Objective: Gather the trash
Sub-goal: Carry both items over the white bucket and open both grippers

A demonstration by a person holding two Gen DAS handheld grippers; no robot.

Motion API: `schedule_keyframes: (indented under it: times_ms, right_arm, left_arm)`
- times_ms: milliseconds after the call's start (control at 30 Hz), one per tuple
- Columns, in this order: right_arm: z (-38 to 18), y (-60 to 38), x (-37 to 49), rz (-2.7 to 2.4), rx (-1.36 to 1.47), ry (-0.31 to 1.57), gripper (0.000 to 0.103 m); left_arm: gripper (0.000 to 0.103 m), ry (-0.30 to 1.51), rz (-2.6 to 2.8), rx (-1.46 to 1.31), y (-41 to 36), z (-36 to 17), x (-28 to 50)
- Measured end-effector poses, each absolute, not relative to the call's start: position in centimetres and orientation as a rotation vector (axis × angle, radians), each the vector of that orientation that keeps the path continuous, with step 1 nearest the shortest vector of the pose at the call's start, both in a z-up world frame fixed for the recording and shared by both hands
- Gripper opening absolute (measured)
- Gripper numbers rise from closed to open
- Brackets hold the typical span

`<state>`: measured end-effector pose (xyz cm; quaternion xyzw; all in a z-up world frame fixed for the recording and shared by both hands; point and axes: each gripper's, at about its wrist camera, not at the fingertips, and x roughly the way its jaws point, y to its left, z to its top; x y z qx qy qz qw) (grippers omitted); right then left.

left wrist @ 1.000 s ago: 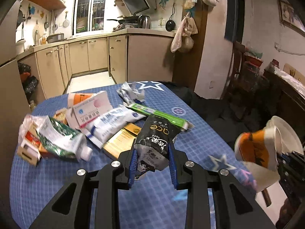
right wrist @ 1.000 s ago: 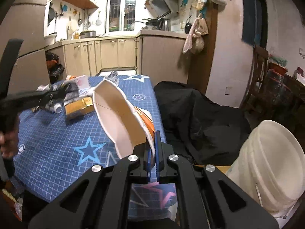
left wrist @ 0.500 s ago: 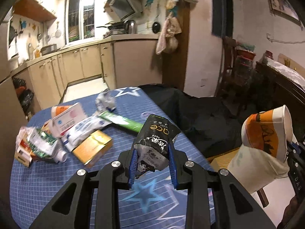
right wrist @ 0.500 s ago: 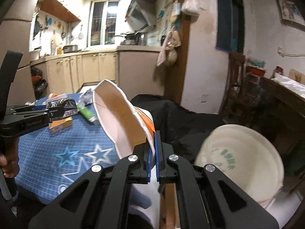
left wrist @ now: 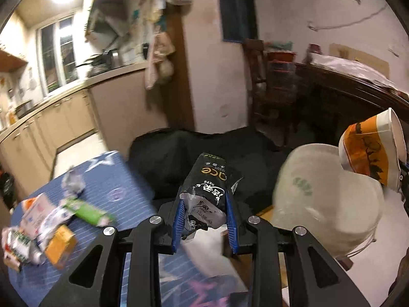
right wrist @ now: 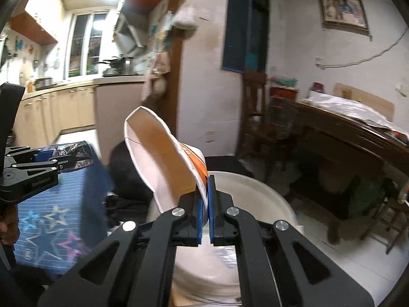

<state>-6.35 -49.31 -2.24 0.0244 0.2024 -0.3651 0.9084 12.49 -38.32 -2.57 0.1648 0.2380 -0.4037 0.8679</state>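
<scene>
My left gripper (left wrist: 204,220) is shut on a black tissue packet (left wrist: 208,186) and holds it in the air past the table's right edge. My right gripper (right wrist: 205,204) is shut on the rim of a squashed white and orange paper cup (right wrist: 163,161), held above a white bucket (right wrist: 258,192). The cup (left wrist: 368,151) and the bucket (left wrist: 324,204) also show at the right of the left wrist view. The left gripper with the packet (right wrist: 74,154) shows at the left of the right wrist view.
A blue star-patterned table (left wrist: 127,179) holds several boxes and wrappers (left wrist: 48,225) at its left. A black cloth (left wrist: 184,158) lies beyond the table. A dark wooden table (right wrist: 345,138) and a chair (right wrist: 255,117) stand to the right. Kitchen cabinets (right wrist: 64,110) line the back.
Both grippers have swung right, off the table toward the bucket. The bucket is now under the cup and close to the packet. Both grips are unchanged.
</scene>
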Motion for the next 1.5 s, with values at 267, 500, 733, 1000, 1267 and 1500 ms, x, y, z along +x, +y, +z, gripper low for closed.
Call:
schedule_keyframes:
  times_ms: [267, 500, 733, 1000, 1267, 1500]
  right_arm:
    - [-2.7, -53.9, -9.7, -0.890, 0.074, 0.436, 0.002]
    - [-4.2, -55.7, -10.3, -0.911, 0.115, 0.469, 0.002]
    - [-5.5, -56.5, -9.7, -0.881, 0.161, 0.512, 0.002]
    - [-6.7, -57.2, -9.9, -0.866, 0.233, 0.534, 0.026]
    - [-6.2, -56.9, -10.1, -0.872, 0.239, 0.511, 0.031]
    - [-6.1, -56.0, -9.9, -0.842, 0.228, 0.506, 0.031]
  left_arm:
    - [0.030, 0.493, -1.053, 0.382, -45.8, -2.5, 9.4]
    - [0.030, 0.543, -1.159, 0.428, -49.9, -4.4, 7.4]
    - [0.033, 0.569, -1.191, 0.458, -51.4, -6.6, 6.9]
    - [0.058, 0.585, -1.185, 0.415, -50.7, -6.9, 7.9]
    - [0.058, 0.553, -1.173, 0.417, -50.0, -6.2, 7.4]
    - [0.058, 0.539, -1.146, 0.394, -48.6, -5.6, 7.6]
